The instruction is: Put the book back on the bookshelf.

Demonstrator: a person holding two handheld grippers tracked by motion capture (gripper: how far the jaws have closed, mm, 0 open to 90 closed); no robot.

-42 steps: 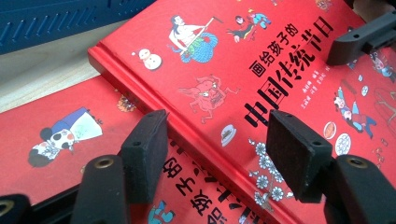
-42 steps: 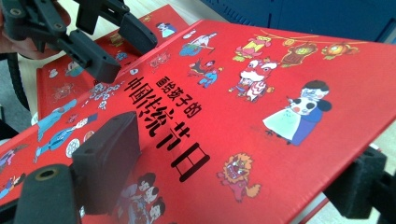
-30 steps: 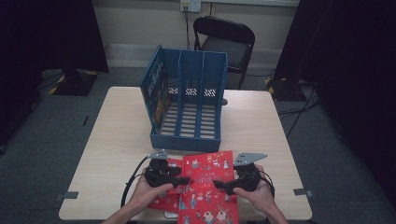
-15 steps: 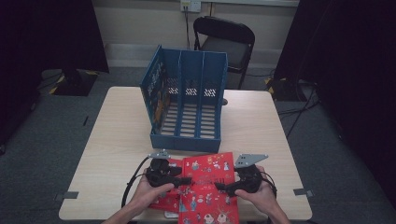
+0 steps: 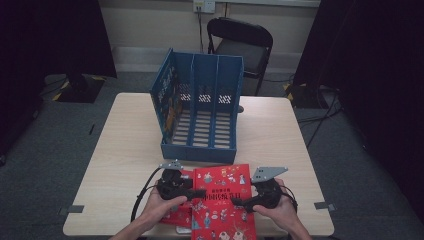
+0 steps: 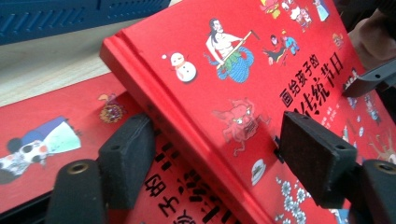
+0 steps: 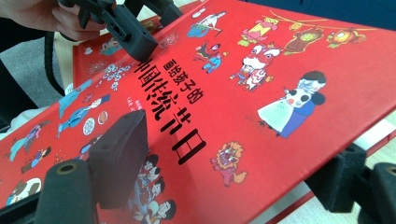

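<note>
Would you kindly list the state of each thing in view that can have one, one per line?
Top red book: closed, spine edge raised, lying on another book.
Lower red book: closed, flat on the table.
Left gripper: clamped on the top book's spine edge.
Right gripper: clamped on the top book's opposite edge.
Blue file rack: lying on its back, slots empty.
Folding chair: unfolded, unoccupied.

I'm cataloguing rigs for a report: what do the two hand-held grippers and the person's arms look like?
Both the left hand-held gripper and right hand-held gripper are black with blocky black jaw pads, each topped by a grey three-cornered plate. A black cable trails from the left one. The forearms are bare, without sleeves.
</note>
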